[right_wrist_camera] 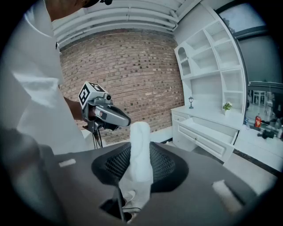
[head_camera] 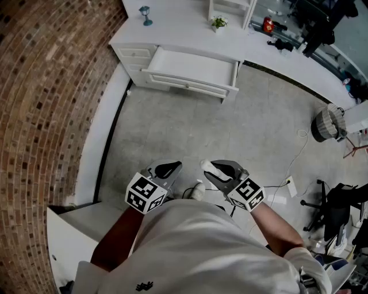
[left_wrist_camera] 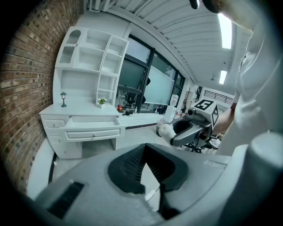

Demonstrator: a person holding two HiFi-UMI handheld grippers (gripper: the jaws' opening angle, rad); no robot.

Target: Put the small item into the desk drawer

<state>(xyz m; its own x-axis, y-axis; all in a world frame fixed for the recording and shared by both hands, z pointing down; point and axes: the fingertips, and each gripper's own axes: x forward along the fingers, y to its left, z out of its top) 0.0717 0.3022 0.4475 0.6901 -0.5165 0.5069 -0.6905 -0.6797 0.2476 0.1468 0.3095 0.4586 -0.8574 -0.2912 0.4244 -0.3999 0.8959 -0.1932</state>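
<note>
A white desk stands far ahead by the brick wall, its wide drawer pulled open. Close to my body, my right gripper is shut on a white, soft-looking roll, the small item. In the right gripper view the roll stands upright between the black mesh pads, with the open drawer beyond at the right. My left gripper hangs beside it, shut and empty. In the left gripper view its tips meet, and the right gripper with the roll shows at the right.
A brick wall runs along the left. A white cabinet stands at my lower left. A wicker bin, an office chair and a floor cable lie to the right. A small lamp and plant sit on the desk.
</note>
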